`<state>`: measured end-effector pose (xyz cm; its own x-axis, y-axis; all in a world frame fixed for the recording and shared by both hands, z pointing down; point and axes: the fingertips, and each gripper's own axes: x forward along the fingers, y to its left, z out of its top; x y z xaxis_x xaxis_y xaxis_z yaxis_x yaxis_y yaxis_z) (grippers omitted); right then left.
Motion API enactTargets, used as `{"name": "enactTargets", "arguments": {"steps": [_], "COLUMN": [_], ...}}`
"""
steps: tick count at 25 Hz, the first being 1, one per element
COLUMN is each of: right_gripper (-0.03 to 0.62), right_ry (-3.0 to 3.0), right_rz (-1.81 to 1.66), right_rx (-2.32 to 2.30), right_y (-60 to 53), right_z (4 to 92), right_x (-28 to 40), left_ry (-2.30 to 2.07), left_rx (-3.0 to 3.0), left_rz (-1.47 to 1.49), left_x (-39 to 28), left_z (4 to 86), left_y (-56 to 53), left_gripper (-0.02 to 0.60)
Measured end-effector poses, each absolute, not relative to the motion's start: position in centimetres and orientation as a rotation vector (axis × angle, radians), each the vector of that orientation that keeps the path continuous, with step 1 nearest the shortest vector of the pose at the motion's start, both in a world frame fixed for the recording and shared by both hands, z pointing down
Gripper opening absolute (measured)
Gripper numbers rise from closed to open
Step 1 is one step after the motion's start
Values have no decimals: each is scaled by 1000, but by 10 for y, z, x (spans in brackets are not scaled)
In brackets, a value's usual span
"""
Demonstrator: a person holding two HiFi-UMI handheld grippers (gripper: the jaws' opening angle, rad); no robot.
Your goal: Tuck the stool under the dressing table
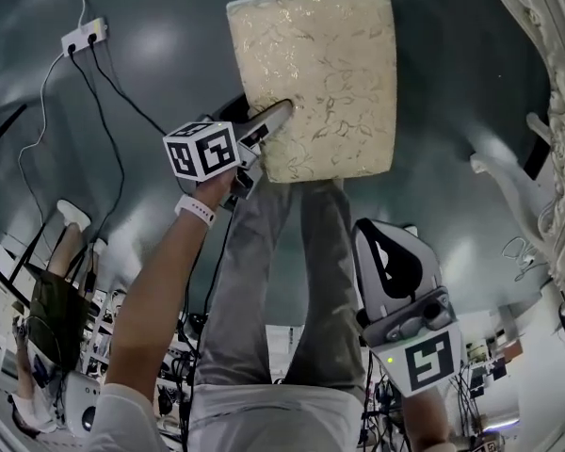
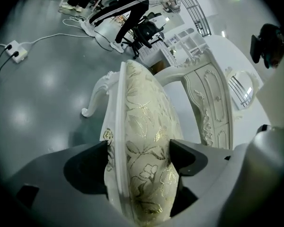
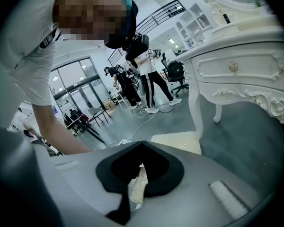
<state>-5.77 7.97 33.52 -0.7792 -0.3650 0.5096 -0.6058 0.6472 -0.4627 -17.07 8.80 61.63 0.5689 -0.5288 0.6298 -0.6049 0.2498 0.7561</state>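
One stool (image 1: 320,73) stands on the grey floor (image 1: 151,92), just left of one white dressing table (image 1: 549,92). Left gripper (image 1: 269,121) clamped on the stool's near-left seat edge. Right gripper (image 1: 381,243) closed, empty, near, apart from the stool.

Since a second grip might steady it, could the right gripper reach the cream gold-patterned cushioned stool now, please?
Probably yes: the right gripper hangs short of the stool, whose right edge is bare; the left gripper clamps only its left edge.

Left gripper (image 1: 281,111), right gripper (image 1: 384,245): grey shells, black-lined jaws, black-and-white marker cubes (image 1: 202,151). White wristband (image 1: 195,210), white top (image 1: 122,424), grey trousers (image 1: 264,290).
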Motion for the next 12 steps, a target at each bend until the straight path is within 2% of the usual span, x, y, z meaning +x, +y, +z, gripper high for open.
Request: {"name": "enactTargets", "arguments": {"steps": [5, 12], "right_gripper": [11, 11], "right_ry": [-2479, -2478], "right_rz": [917, 922], "right_rx": [806, 849], "right_y": [60, 77], "right_z": [341, 331], "right_x": [-13, -16], "left_ry": [-1070, -1130], "left_rx": [1335, 1319], "left_rz": [27, -37], "left_x": [-120, -117], "left_z": [620, 616], "left_y": [69, 59], "left_gripper": [422, 422]}}
